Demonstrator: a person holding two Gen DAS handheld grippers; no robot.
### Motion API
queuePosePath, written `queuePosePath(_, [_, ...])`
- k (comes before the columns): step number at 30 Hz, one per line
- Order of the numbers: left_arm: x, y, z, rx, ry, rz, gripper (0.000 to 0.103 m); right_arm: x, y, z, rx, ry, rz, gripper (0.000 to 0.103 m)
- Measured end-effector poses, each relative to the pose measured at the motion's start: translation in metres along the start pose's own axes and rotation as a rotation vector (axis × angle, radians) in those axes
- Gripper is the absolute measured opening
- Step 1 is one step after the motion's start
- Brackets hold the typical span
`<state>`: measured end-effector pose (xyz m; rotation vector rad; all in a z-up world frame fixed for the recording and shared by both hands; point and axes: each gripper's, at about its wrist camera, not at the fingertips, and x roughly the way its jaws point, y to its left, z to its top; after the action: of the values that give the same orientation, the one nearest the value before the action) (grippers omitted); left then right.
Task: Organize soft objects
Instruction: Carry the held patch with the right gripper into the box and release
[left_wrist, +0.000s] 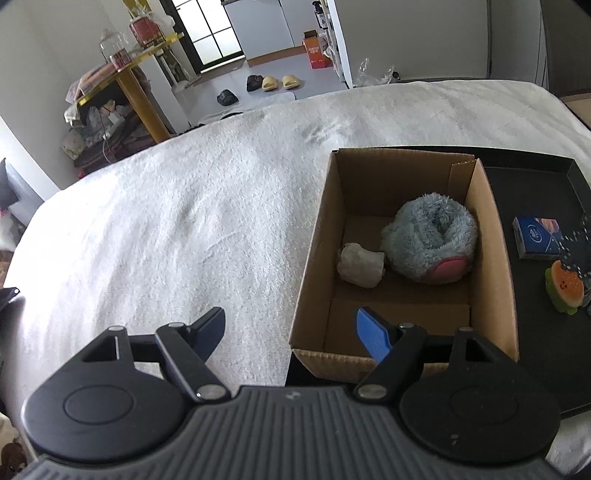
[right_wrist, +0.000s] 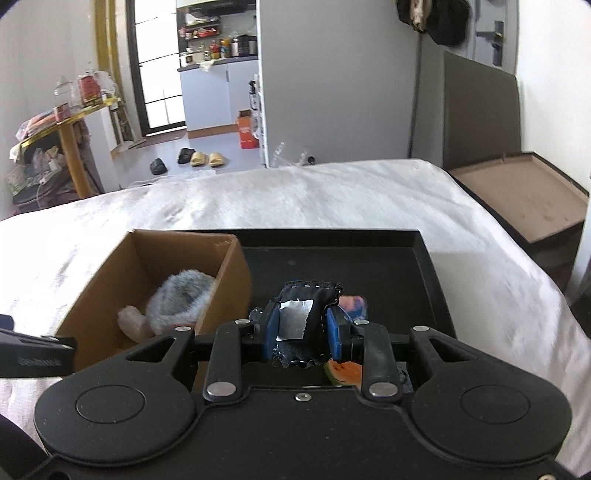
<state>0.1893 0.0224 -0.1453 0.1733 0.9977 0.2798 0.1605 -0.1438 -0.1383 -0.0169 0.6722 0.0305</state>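
Cardboard box (left_wrist: 491, 236): open, corrugated, straight-walled; on white fleecy bedcover (left_wrist: 184, 221)
Fluffy grey plush (left_wrist: 430, 240): rounded, pink patch; inside box, touching crumpled pale wad (left_wrist: 360, 264)
Black tray (right_wrist: 424, 254): shallow, rigid; against box's right wall
Left gripper (left_wrist: 291, 334): jaws spread, empty; over box's near-left corner
Right gripper (right_wrist: 301, 328): clamped on dark stitched fabric pouch (right_wrist: 308, 295) (silvery patch facing camera); right of box, above tray

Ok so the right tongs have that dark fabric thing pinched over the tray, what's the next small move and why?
Probably carry it left and over the cardboard box. The right tongs are shut on the dark fabric piece above the black tray, while the fluffy grey toy and a pale wad already lie in the box, with bare floor near its front. The left tongs are open and empty.
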Motion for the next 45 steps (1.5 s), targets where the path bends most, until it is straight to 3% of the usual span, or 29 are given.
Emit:
queuePosePath(11, [0.01, 0.015, 0.0, -0.07, 0.026, -0.065, 0.077, 0.001, 0.039, 0.015, -0.089, -0.036, 0.094, 0.028])
queuePosePath(23, [0.029, 0.033, 0.002, -0.167, 0.08, -0.161, 0.073, 0.015, 0.077, 0.033, -0.129, -0.007, 0.158, 0.029])
queuePosePath(26, [0.035, 0.035, 0.003, -0.18, 0.103, -0.176, 0.064, 0.017, 0.083, 0.034, -0.118, 0.013, 0.185, 0.03])
queuePosePath(31, [0.046, 0.04, 0.001, -0.204, 0.155, -0.188, 0.026, 0.024, 0.092, 0.033, -0.093, 0.053, 0.227, 0.03])
queuePosePath(34, [0.048, 0.042, 0.0, -0.211, 0.158, -0.216, 0.014, 0.027, 0.097, 0.032, -0.086, 0.072, 0.244, 0.03])
queuePosePath(39, [0.047, 0.044, -0.001, -0.222, 0.147, -0.223, 0.011, 0.028, 0.102, 0.032, -0.074, 0.093, 0.275, 0.031])
queuePosePath(41, [0.047, 0.046, -0.001, -0.227, 0.147, -0.227, 0.011, 0.029, 0.106, 0.032, -0.074, 0.102, 0.29, 0.038])
queuePosePath(45, [0.048, 0.047, -0.001, -0.234, 0.15, -0.227, 0.012, 0.03, 0.109, 0.032, -0.079, 0.118, 0.286, 0.043])
